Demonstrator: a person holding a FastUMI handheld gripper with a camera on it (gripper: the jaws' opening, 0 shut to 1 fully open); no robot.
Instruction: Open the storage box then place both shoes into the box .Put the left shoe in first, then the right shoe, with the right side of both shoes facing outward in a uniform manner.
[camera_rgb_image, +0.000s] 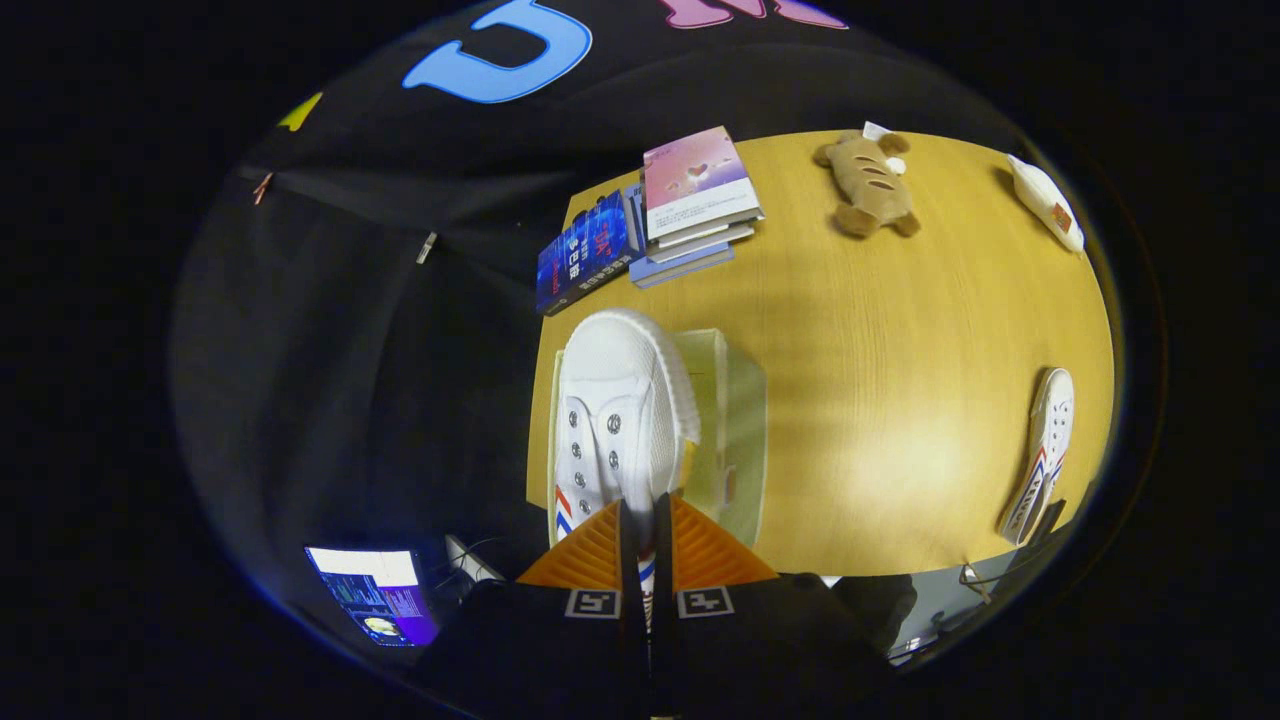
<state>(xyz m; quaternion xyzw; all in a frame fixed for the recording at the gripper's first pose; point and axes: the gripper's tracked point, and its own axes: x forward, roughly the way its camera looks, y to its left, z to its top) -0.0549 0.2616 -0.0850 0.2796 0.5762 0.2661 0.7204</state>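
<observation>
- The tool (646, 520) is clamping a white shoe (615, 415) by its heel side, fingers nearly together on it.
- The shoe is hanging toe-forward over a clear box (735, 420) sitting at the surface's (880, 400) near-left edge.
- A second shoe (1042, 455) is lying at the right edge, well apart.
- Books (660, 215) are crowding the far-left corner; a plush toy (868, 182) is lying by the far edge.
- Bare wood is lying open between box and second shoe.

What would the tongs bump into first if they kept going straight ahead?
The tongs are shut on the white shoe; going straight on, it would probably reach the clear storage box first, though depth is unclear.
</observation>
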